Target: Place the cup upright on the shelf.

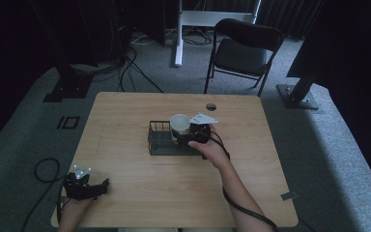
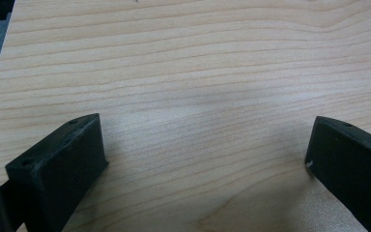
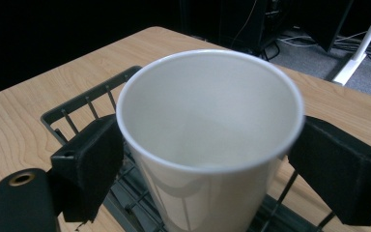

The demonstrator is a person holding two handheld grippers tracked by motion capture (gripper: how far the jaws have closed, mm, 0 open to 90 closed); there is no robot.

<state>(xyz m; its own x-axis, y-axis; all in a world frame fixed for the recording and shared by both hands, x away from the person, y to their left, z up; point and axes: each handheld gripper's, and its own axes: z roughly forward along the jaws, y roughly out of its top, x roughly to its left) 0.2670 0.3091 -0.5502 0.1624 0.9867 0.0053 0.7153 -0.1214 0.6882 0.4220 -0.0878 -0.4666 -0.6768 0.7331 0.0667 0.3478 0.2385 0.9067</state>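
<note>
— Cup position, please?

— White paper cup [image 1: 179, 124] stands upright, mouth open and empty inside, over the right end of the black wire basket [image 1: 160, 139] near the middle of the table [image 1: 125, 159]. Whether its base rests on the basket floor, I cannot tell.

— What has it?

— Right gripper [image 1: 192, 136] comes at it from about 5 o'clock. In the right gripper view its fingers [image 3: 89, 164] sit one on each side of the cup [image 3: 207, 140], pressed against the wall, grasping it.

— And the other hand?

— Left gripper [image 1: 84, 186] rests at the table's 7 o'clock corner, well apart from the basket. Its fingers [image 2: 63, 164] are spread wide, released, with bare wood [image 2: 198, 96] between them.

— Anything beyond the table?

— Black folding chair [image 1: 244, 50] at 1 o'clock, on grey carpet.
</note>
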